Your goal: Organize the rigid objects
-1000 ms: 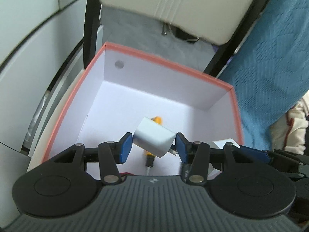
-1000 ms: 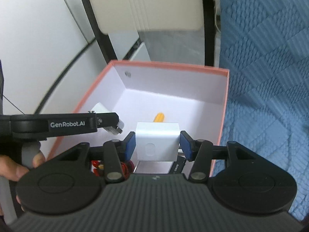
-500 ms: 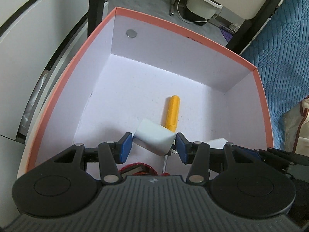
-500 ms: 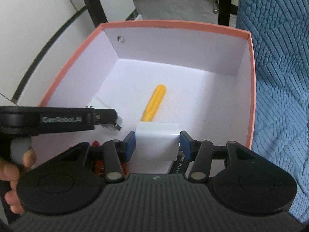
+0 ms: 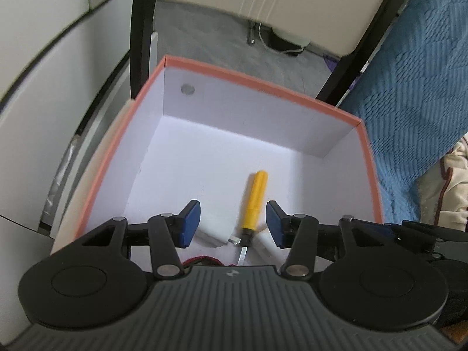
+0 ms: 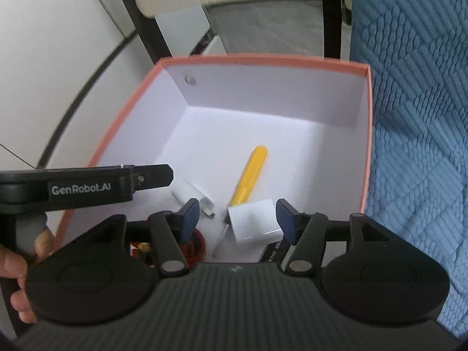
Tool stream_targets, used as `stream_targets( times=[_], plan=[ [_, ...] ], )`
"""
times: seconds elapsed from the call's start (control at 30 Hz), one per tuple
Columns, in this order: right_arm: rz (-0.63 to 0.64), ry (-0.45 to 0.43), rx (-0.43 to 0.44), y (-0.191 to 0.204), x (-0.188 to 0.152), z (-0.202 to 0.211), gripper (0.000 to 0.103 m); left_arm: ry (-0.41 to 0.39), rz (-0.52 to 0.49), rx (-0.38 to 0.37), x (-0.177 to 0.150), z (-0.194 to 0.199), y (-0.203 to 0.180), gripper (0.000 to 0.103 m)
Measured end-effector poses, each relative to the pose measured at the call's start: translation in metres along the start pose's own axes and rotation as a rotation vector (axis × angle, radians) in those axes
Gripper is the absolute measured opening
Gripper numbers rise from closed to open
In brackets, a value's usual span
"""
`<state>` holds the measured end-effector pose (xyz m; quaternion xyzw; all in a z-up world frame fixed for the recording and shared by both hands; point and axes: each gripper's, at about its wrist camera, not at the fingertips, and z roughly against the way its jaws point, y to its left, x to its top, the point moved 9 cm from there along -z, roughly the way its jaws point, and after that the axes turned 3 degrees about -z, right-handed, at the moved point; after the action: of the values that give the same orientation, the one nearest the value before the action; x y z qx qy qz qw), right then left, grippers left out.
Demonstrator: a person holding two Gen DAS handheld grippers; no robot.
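Far half of the orange-rimmed box (image 5: 263,79) is bare white floor with plenty of room; everything sits bunched at the near wall, and the blue blanket (image 6: 418,117) hugs the box's right edge. Left gripper (image 5: 233,224) hangs open and empty, while the right gripper (image 6: 237,218) has just been opening, its pads clear of the cube. Count: two white chargers (image 6: 254,219) (image 5: 215,232), one yellow-handled screwdriver (image 5: 254,196), plus something red (image 6: 194,250) half hidden behind the right gripper.

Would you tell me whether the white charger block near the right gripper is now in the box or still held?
In the box. The white charger block lies tilted on the floor of the orange-rimmed box, and the right gripper, whose jaws have just been opening, stands clear of it.
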<state>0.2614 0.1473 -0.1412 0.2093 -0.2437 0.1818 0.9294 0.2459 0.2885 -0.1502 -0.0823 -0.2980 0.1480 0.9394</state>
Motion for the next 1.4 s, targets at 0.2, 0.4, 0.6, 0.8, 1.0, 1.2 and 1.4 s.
stream_targets(
  times=[0.2, 0.4, 0.6, 0.8, 1.0, 1.2, 1.4],
  plan=[
    [0.034, -0.084, 0.011, 0.012, 0.009, 0.047, 0.061, -0.074, -0.009, 0.008, 0.008, 0.048, -0.012, 0.056],
    [0.071, -0.168, 0.030, 0.022, 0.010, 0.099, 0.061, -0.145, -0.017, 0.025, 0.002, 0.103, -0.021, 0.056],
    [0.107, -0.231, 0.037, 0.028, -0.003, 0.148, 0.061, -0.198, 0.010, 0.042, -0.018, 0.153, -0.023, 0.060],
    [0.144, -0.284, 0.055, 0.037, -0.021, 0.189, 0.061, -0.240, 0.006, 0.047, -0.045, 0.194, -0.035, 0.063],
    [0.173, -0.313, 0.063, 0.045, -0.050, 0.219, 0.061, -0.254, -0.007, 0.048, -0.074, 0.218, -0.048, 0.065],
    [0.177, -0.326, 0.038, 0.039, -0.077, 0.241, 0.061, -0.271, 0.026, 0.054, -0.102, 0.238, -0.055, 0.069],
    [0.149, -0.321, 0.026, 0.023, -0.098, 0.253, 0.063, -0.286, 0.035, 0.067, -0.125, 0.254, -0.069, 0.080]
  ],
)
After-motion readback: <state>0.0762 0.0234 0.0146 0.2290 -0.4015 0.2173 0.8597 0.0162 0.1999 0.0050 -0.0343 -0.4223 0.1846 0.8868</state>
